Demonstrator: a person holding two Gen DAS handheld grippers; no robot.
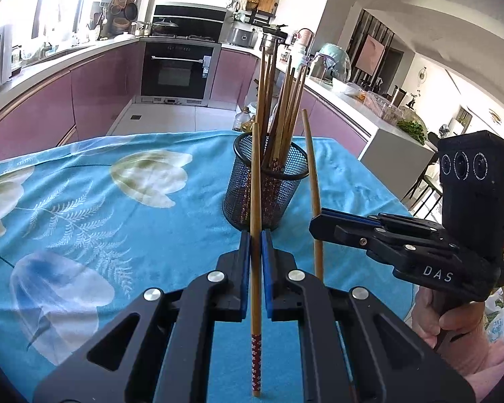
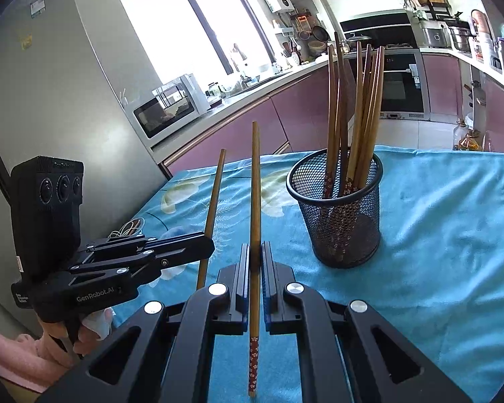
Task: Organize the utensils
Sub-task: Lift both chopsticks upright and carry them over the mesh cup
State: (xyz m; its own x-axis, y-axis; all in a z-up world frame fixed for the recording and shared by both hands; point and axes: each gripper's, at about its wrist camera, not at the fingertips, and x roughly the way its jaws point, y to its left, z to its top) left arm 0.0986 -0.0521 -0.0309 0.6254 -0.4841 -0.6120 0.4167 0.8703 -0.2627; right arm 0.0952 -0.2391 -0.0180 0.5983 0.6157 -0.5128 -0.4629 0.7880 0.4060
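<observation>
My left gripper (image 1: 256, 235) is clamped on one upright chopstick (image 1: 256, 208); my right gripper (image 2: 255, 247) likewise pinches a second chopstick (image 2: 255, 201). Both stand near the black mesh holder (image 1: 265, 188) of chopsticks, upright on the blue floral tablecloth (image 1: 100, 201).

Blue floral tablecloth (image 1: 117, 201) covered the table across the lower frame | black oven (image 1: 176, 67) sat top centre, between pink cabinets (image 1: 33, 117) | microwave (image 2: 166, 109) stood left of centre on the counter | grey fridge (image 2: 50, 77) filled the upper left | bright window (image 2: 191, 27) glowed at the top | oil bottle (image 2: 468, 139) waited far right.
</observation>
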